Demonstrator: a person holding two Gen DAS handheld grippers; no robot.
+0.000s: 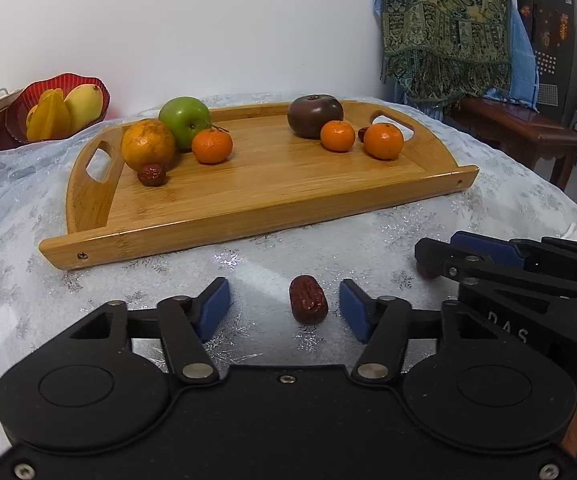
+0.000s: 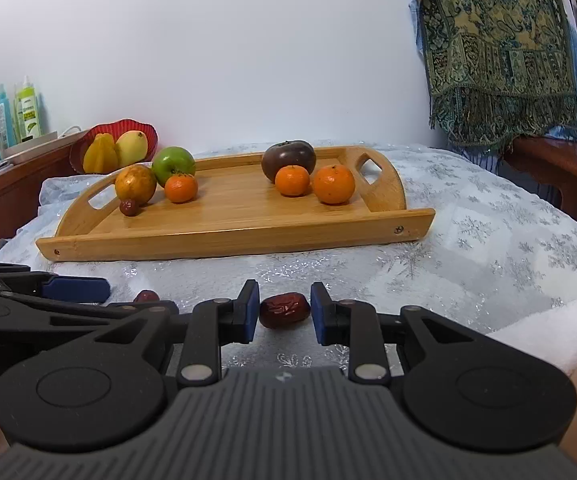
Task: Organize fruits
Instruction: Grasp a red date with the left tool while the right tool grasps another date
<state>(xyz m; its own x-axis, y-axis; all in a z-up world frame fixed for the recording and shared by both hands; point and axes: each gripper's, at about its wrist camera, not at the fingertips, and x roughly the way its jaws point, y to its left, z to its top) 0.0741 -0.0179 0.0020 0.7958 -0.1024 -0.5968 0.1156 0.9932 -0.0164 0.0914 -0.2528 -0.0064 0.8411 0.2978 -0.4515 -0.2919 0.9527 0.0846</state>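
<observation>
We see two wrinkled, dark red dates in front of the tray: left gripper spread wide around one date, right gripper narrowly open around the other date, neither gripped

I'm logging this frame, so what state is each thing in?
Left gripper: open, around a date.
Left date: on the cloth, ungripped.
Right gripper: open, close around a date.
Right date: on the cloth.
Tray: holding fruit in two groups.
Red bowl: holding yellow fruit.

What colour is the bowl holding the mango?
Red bowl, translucent and ribbed; clearest in the left wrist view.
</observation>
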